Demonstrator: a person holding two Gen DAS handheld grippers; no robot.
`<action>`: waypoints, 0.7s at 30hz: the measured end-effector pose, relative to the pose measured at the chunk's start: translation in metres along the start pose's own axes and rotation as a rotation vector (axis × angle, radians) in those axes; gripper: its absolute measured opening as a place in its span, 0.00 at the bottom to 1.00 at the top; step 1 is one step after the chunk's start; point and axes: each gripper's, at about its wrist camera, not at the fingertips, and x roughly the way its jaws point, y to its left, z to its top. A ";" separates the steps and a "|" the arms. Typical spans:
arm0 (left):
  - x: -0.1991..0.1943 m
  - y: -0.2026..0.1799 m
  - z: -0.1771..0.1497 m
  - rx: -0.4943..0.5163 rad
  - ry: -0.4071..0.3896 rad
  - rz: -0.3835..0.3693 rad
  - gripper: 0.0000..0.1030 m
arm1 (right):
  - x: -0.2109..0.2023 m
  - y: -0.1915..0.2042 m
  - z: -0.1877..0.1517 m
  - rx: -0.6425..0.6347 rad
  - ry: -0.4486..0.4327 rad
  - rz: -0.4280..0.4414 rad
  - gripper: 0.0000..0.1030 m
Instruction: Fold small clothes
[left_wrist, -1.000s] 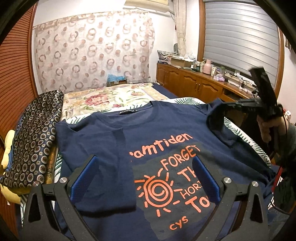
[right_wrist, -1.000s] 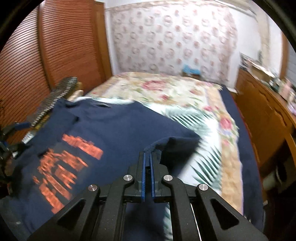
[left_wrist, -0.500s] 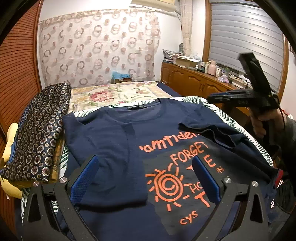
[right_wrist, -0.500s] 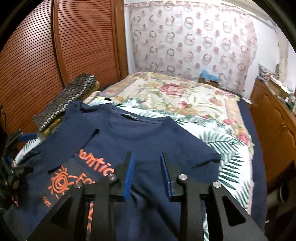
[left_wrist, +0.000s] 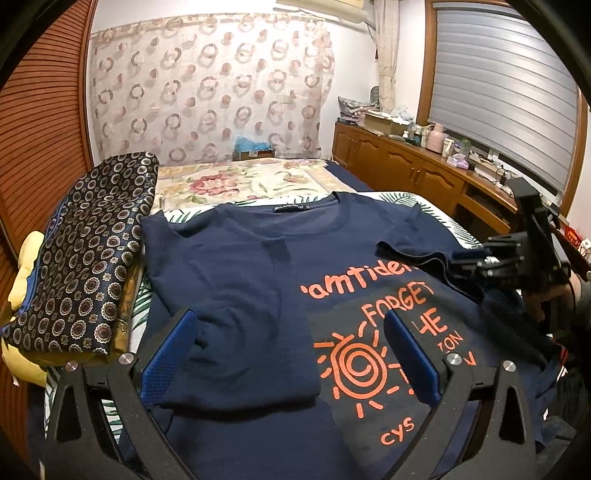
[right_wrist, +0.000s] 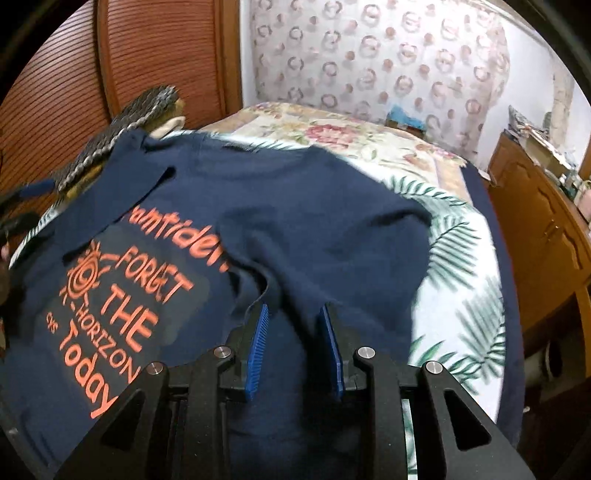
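Note:
A navy T-shirt (left_wrist: 258, 266) with orange print lies flat on the bed, also in the right wrist view (right_wrist: 295, 221). Its left sleeve (left_wrist: 236, 332) and right sleeve (left_wrist: 413, 254) are folded in over the chest. My left gripper (left_wrist: 291, 350) is open and empty, low over the shirt's lower front. My right gripper (right_wrist: 295, 332) is open, low over the folded right sleeve (right_wrist: 325, 236), holding nothing. It shows at the right in the left wrist view (left_wrist: 476, 266).
A folded patterned blanket (left_wrist: 85, 258) on a yellow cushion lies left of the shirt. A floral bedspread (left_wrist: 240, 181) covers the far bed. A wooden cabinet (left_wrist: 406, 166) with clutter stands right. A slatted wooden door (right_wrist: 159, 55) is at left.
My right gripper carried the right sleeve in over the chest, opened and let it go, then dropped lower over the shirt. My left gripper stayed open and drew back slightly.

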 end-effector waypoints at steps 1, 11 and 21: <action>0.000 0.001 0.000 -0.001 0.000 0.002 0.98 | 0.002 0.007 -0.001 -0.013 0.000 0.005 0.29; 0.001 0.027 0.010 0.002 -0.014 0.042 0.98 | 0.006 0.021 -0.010 -0.047 -0.006 0.052 0.29; 0.025 0.081 0.046 -0.011 0.031 0.108 0.56 | 0.005 0.018 -0.016 -0.036 -0.019 0.067 0.40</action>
